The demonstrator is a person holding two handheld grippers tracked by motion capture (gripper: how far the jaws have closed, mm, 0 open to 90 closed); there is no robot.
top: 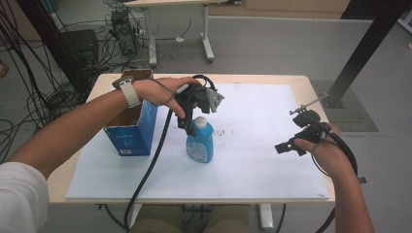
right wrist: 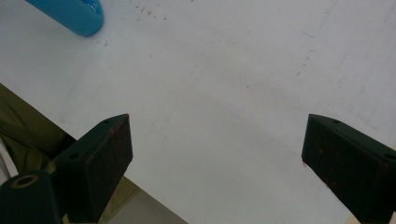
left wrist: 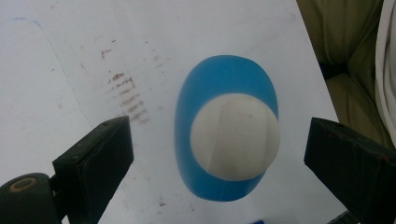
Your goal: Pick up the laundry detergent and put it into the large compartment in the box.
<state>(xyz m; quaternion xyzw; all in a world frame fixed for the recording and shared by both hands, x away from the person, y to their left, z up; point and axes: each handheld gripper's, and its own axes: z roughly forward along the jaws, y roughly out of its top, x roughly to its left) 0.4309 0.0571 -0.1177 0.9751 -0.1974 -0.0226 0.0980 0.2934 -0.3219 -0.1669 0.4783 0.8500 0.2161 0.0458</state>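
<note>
over the blue bottle, left jaws spread wide

on the white sheet [top: 252,145] that covers the desk [top: 311,85], the blue bottle [top: 199,141] stands upright, a little left of the middle and just to the right of the blue cardboard box [top: 132,127]. the box is open at the top and sits at the sheet's left edge; bottle and box are near each other but do not touch.

your left gripper [top: 190,122] hangs right above the bottle's white cap [top: 200,121]. in the left gripper view you look straight down on that cap [left wrist: 235,136] and the blue shoulders [left wrist: 212,77] around it. the jaws stand wide apart, one on each side of the bottle, with bare sheet showing between each pad and the bottle. they hold nothing. your left forearm [top: 73,133] crosses above the box, with a watch [top: 129,91] on the wrist.

your right gripper [top: 287,147] is well apart from the bottle, near the right edge of the sheet. its jaws are also spread wide and empty, with only the sheet beneath them in the right gripper view. there the bottle's blue base [right wrist: 70,14] shows at the top left corner, far from the pads.

a few brown smudges [left wrist: 128,95] mark the sheet beside the bottle.
</note>
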